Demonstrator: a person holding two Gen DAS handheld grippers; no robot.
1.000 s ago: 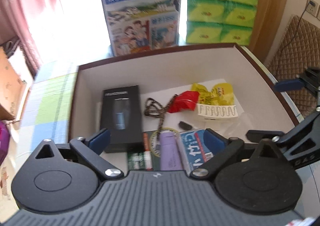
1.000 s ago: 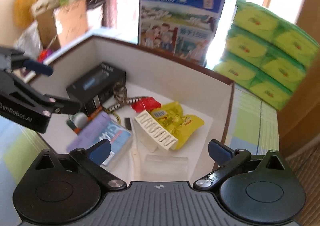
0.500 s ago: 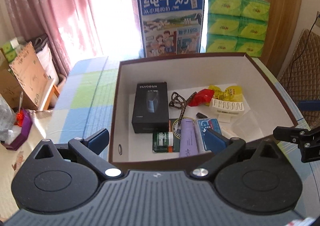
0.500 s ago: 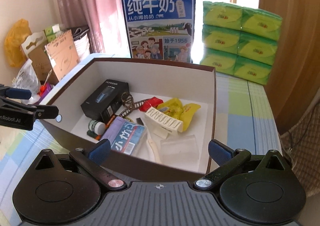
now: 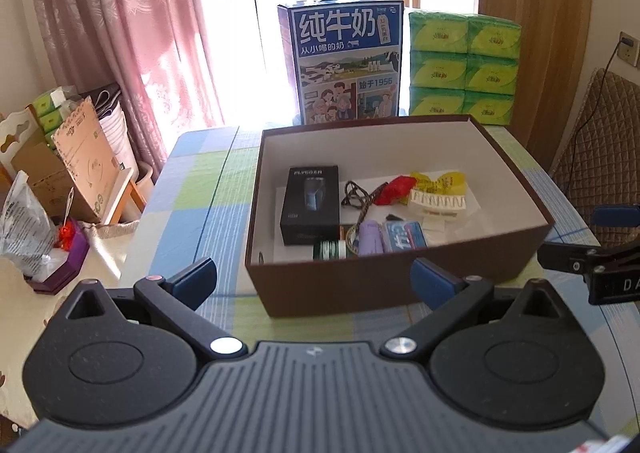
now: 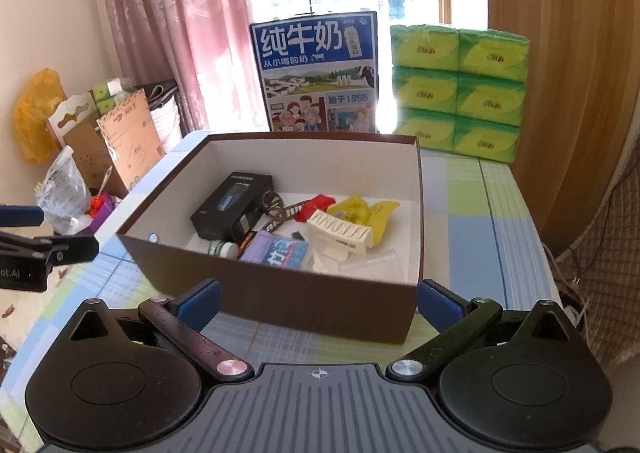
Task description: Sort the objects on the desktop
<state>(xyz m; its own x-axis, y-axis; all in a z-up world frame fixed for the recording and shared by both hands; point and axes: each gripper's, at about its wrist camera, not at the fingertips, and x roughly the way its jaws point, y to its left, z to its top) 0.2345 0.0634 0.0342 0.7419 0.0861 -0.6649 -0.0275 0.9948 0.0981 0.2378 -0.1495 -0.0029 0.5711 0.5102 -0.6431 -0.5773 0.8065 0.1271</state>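
Note:
A brown box [image 5: 360,285] with a white inside stands on the checked tablecloth. It holds a black shaver box [image 5: 310,205], a patterned strap [image 5: 360,199], a red packet [image 5: 396,189], yellow packets [image 5: 440,181], a white ribbed clip [image 5: 438,203], a purple tube [image 5: 370,239] and a blue pack [image 5: 404,237]. My left gripper [image 5: 314,279] hangs open and empty before the box's near wall. My right gripper [image 6: 319,299] is open and empty too, facing the box [image 6: 280,293] at its near right corner. Each gripper shows at the edge of the other's view.
A blue milk carton box [image 5: 344,65] and stacked green tissue packs [image 5: 464,65] stand behind the brown box. Cardboard boxes and bags [image 5: 76,161] crowd the floor to the left. A quilted chair [image 5: 600,157] is at the right. Bare tablecloth [image 5: 192,189] lies left of the box.
Both grippers have drawn back from over the box's contents to outside its near wall. They stay open and empty. The items in the box have not moved.

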